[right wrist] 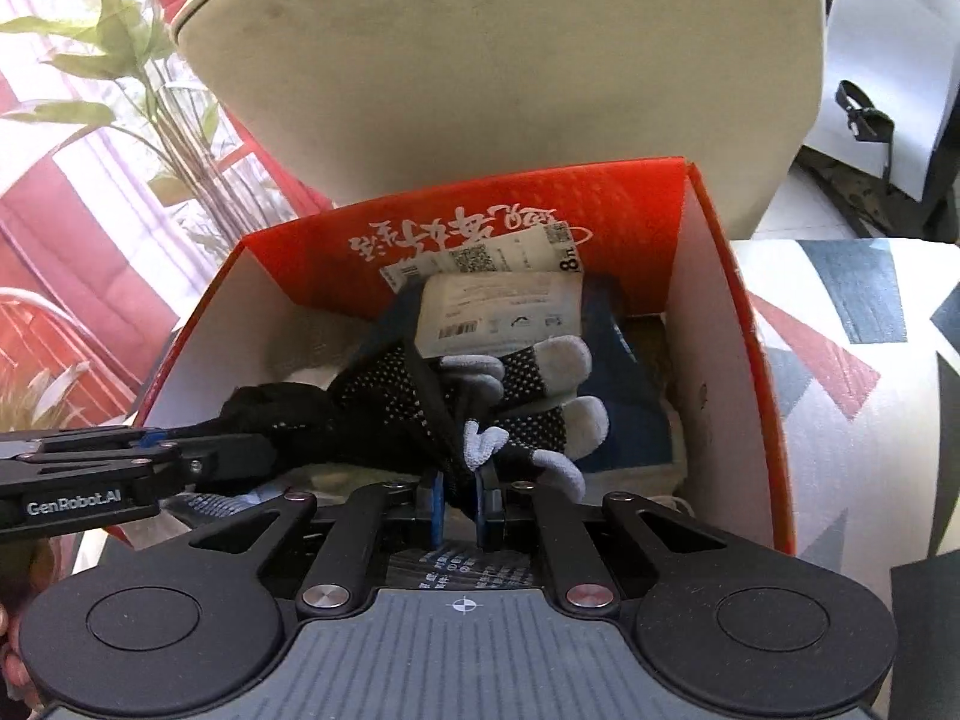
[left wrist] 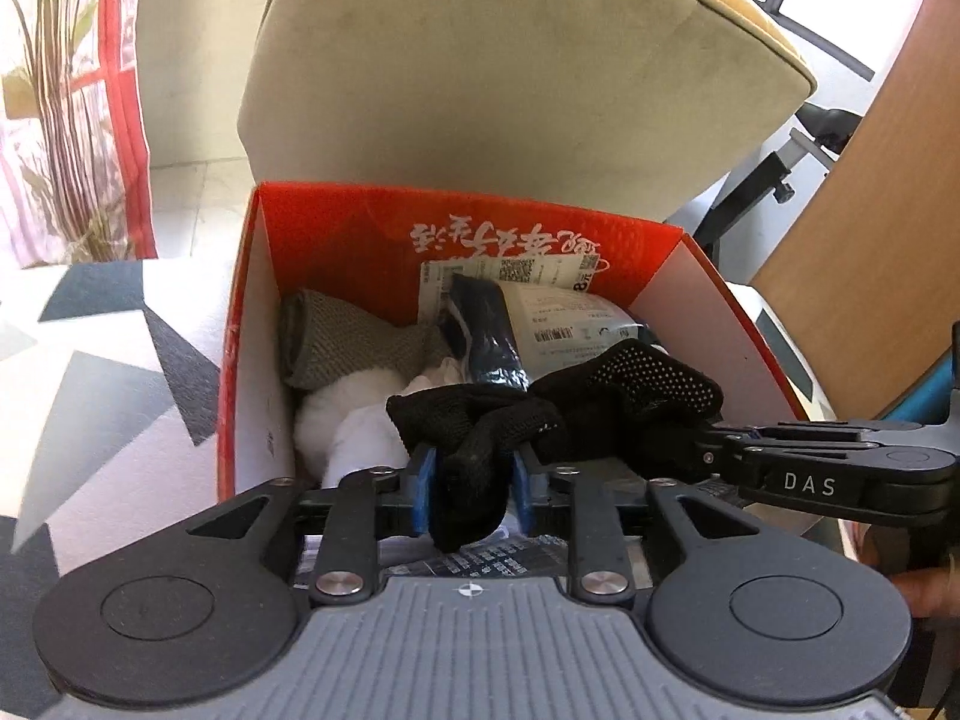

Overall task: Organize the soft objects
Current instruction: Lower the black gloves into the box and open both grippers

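**Glove held over the box by both grippers**

The left gripper (left wrist: 471,471) is clamped on the cuff end of a black knit glove (left wrist: 558,408); the bunched fabric fills the gap between its blue pads and hangs a little below them. The right gripper (right wrist: 461,501) is closed on the same glove (right wrist: 480,402) near its grey-tipped finger end, a thin fold pinched between its pads. The glove stretches between the two, just ahead of each and above the open red box (left wrist: 246,324).

Ahead of the left gripper and lower in the box lie a grey knit cloth (left wrist: 354,342) and something white and fluffy (left wrist: 348,426); a dark packet (left wrist: 486,330) with white labels leans against the far wall.

The step in hand looks like laying the glove into the box, with the carry apparently done and the release not yet. The next move calls for lowering both ends together onto the pile, then opening both jaws so the knit does not snag on a pad or drag over the near rim.
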The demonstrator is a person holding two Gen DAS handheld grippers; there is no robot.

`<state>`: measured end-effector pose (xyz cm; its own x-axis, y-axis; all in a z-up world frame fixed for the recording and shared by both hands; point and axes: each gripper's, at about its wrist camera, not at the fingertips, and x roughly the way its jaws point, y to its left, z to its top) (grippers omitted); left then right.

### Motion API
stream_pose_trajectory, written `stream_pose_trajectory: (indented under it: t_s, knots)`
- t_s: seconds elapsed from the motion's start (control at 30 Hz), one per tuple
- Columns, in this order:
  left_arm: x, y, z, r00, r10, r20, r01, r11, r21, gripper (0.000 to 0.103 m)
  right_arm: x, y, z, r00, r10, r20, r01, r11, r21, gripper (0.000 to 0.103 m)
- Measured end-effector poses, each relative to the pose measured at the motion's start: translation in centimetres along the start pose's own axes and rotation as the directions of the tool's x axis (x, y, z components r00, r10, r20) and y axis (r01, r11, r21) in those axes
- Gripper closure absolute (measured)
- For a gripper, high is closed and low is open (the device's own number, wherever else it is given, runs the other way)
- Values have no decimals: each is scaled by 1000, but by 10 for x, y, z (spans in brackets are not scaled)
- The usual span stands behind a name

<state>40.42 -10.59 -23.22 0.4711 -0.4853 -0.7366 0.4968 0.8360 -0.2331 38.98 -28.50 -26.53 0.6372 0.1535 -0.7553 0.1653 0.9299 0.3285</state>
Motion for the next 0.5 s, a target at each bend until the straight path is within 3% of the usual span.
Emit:
stream_pose_trajectory:
  t_s: [0.03,0.1,0.2,0.23,0.3,0.37,0.5]
  knots:
    - [-3,0,0,1000,14,9,-14,1000,6,62,-1,1,0,1000,-10,6,10,1000,-2,90]
    - [-9,-1,1,999,28,39,-28,1000,3,41,-4,0,1,999,-26,21,26,1000,-7,83]
    - [-18,-1,1,997,38,70,-38,999,-9,26,-12,1,2,995,-70,69,72,997,-26,76]
    - [-21,-1,1,996,45,83,-44,999,-9,24,-15,2,3,994,-79,81,82,996,-33,71]
    - [-29,-3,1,991,69,113,-68,998,-10,9,-21,3,3,989,-100,109,107,993,-54,59]
    - [-38,-5,1,986,87,141,-87,996,-6,6,-30,5,3,985,-103,140,114,991,-73,36]
    - [-57,-13,2,978,126,166,-129,992,10,0,-49,12,2,978,-91,190,113,988,-108,12]
